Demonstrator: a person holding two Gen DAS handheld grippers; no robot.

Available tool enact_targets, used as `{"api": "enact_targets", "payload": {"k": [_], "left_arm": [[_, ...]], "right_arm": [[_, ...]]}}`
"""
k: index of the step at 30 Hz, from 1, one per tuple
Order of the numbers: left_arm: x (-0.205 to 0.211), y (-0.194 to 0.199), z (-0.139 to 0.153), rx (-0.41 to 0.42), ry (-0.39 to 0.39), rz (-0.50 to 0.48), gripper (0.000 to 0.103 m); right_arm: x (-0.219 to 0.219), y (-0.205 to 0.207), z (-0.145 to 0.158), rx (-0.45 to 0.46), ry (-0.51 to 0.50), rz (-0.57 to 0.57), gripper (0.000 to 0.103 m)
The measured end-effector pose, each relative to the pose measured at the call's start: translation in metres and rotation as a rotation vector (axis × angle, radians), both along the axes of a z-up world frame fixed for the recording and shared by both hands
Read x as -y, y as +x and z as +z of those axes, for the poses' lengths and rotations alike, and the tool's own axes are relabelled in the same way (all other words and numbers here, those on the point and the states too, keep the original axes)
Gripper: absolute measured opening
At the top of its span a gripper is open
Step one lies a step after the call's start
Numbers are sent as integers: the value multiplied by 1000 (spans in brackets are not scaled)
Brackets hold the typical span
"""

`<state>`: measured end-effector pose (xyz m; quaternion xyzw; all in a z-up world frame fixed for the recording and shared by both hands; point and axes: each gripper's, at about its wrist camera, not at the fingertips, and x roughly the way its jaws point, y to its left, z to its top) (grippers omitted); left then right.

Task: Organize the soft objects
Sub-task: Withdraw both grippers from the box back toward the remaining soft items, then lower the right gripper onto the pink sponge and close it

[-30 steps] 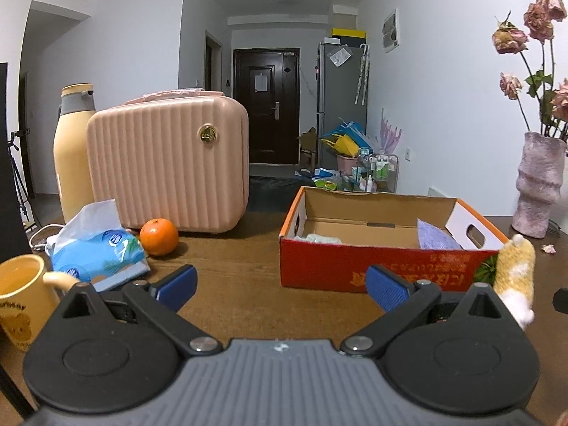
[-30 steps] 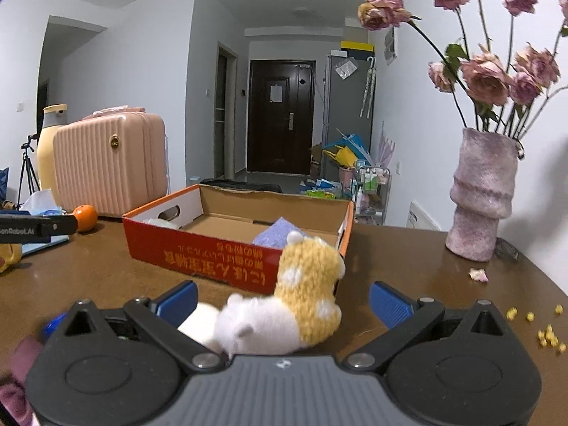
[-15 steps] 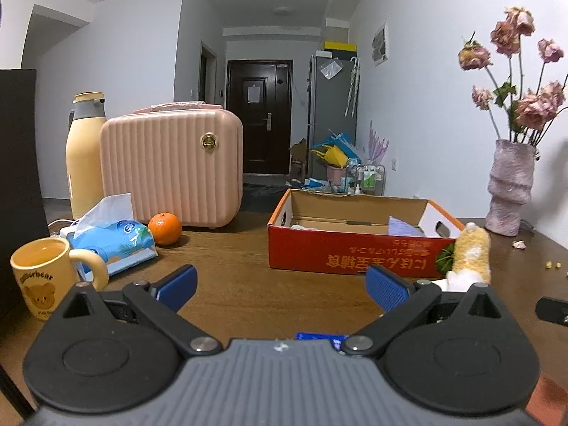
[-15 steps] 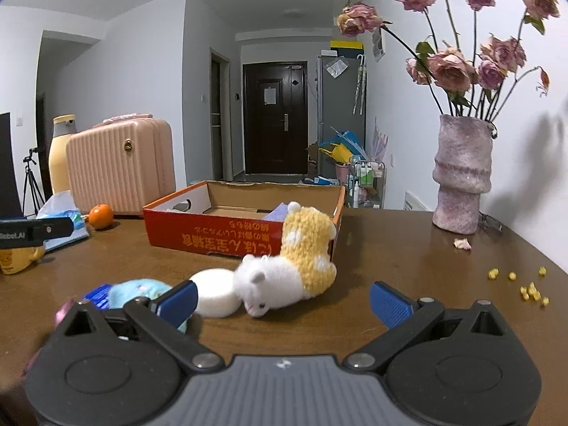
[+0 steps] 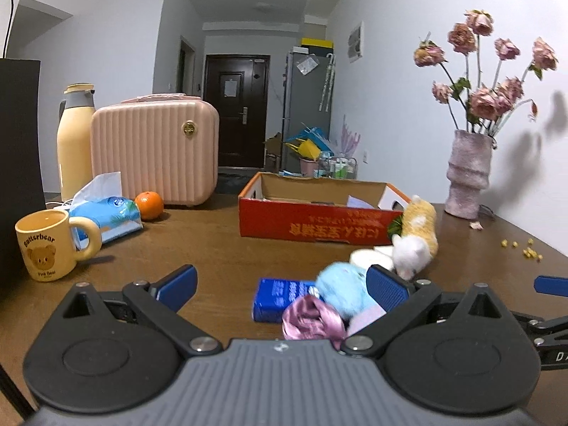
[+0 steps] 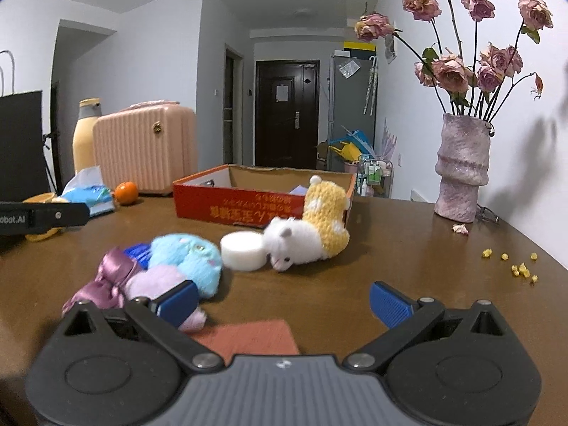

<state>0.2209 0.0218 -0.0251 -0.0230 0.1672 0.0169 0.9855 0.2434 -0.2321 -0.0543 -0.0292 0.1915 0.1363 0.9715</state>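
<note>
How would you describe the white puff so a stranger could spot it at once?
Find the red box on the table. At its near right corner a yellow plush lies, nose to the puff: the only plain white disc.

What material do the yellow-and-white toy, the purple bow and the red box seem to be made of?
Yellow-and-white toy: fuzzy plush, judging by its woolly pile. Purple bow: probably satin ribbon, since its folds shine. Red box: printed cardboard, matte, with brown raw inner walls.

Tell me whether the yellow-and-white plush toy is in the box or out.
Out. The plush toy lies on its side on the table, in front of the red box, beside a white round container.
</note>
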Motion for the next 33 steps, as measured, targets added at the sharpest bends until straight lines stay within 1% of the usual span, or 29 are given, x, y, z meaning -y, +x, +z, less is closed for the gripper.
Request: {"api": "enact_targets", "payload": {"k": [5,9,14,18,25,33], "left_arm": [[6,-19,-6,-24,6,-22,103],[10,-31,-12,-60,24,-38,103],[5,-38,-21,-84,-11,-50,103],[-1,-36,-25,-106,-41,-52,103],[-7,-33,-28,-120,-69,-57,103],[-9,-33,-29,-125,-79,-53,103]], "right_arm": [[0,-23,-4,-7,-9,15,103],[1,-40,-5,-18,-24,21,103],[-1,-49,-15,-79,-63,20,103],[-5,-55,-19,-101,-75,27,103],[-16,-48,-15,-106,-101,52,103],[-29,-23,-16,-166,-143,89,103]]}}
